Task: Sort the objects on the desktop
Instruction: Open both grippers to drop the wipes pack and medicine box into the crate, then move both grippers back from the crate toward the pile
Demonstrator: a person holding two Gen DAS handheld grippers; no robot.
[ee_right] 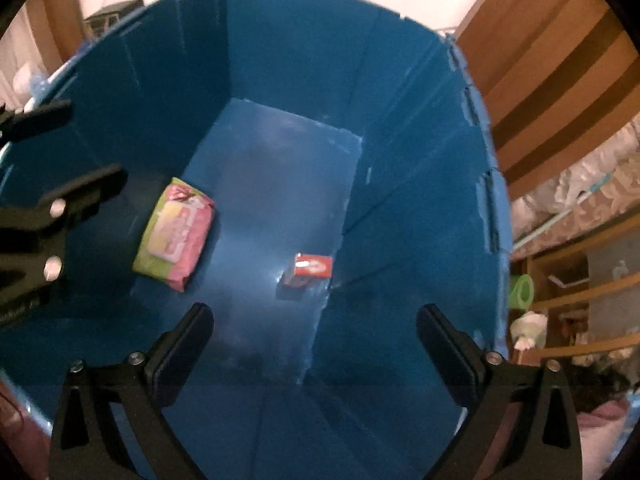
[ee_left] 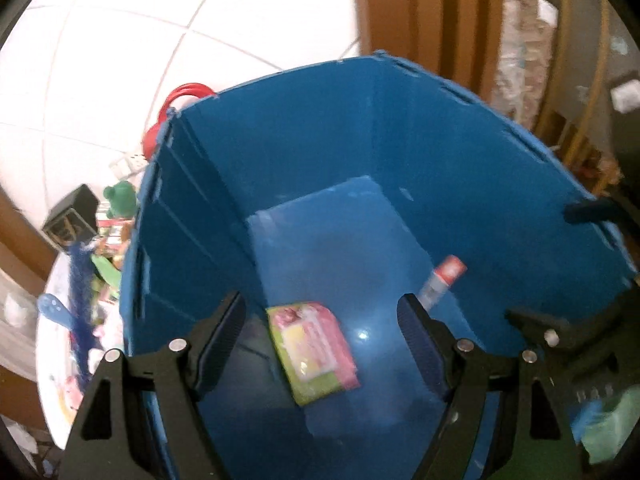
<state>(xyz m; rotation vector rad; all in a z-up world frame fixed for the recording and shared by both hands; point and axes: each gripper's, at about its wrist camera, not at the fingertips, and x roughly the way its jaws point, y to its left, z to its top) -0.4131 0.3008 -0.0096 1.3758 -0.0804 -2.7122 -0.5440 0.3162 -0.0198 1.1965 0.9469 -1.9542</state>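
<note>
Both views are blurry. My left fingers [ee_left: 320, 336] and right fingers [ee_right: 314, 344] stand wide apart, holding nothing, over the blue bin [ee_left: 304, 136]. On its floor lie a pink and green packet [ee_right: 174, 234] and, well apart, a small red box [ee_right: 308, 270], maybe a tube's end.
</note>
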